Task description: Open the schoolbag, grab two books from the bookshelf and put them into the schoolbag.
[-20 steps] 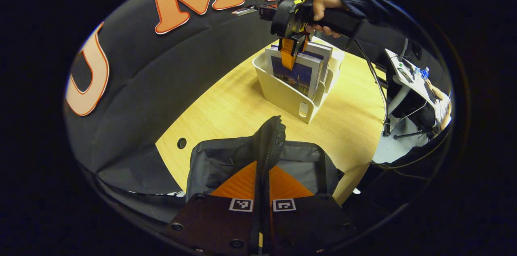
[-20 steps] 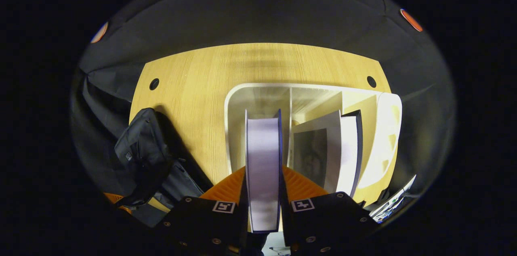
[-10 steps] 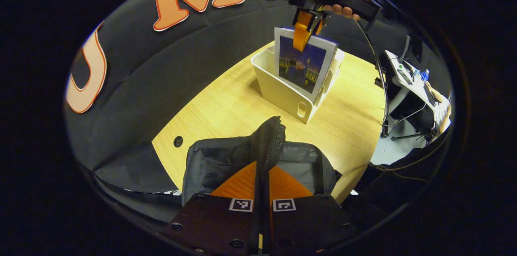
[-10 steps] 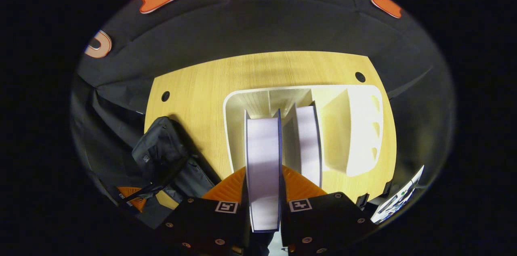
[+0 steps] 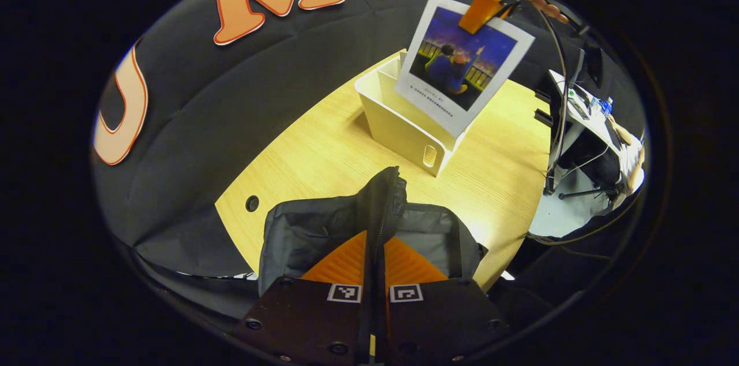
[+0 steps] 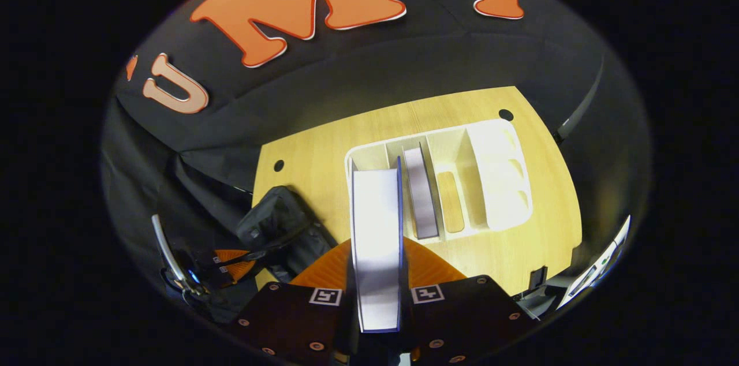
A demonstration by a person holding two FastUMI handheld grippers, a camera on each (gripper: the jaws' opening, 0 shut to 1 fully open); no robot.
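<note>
Wooden surface below, the right claw (image 6: 376,273) pinches a book (image 6: 375,239) above the bookshelf (image 6: 496,181) — lower it spine-straight into the schoolbag (image 5: 369,227), whose flap the left claw (image 5: 374,250) pinches open.

The held book (image 5: 463,68) hides the far part of the bookshelf (image 5: 398,123) behind it — the small print under its cover picture is too small to read. The schoolbag (image 5: 323,227) opening's depths stay dark — contents indiscernible.
</note>
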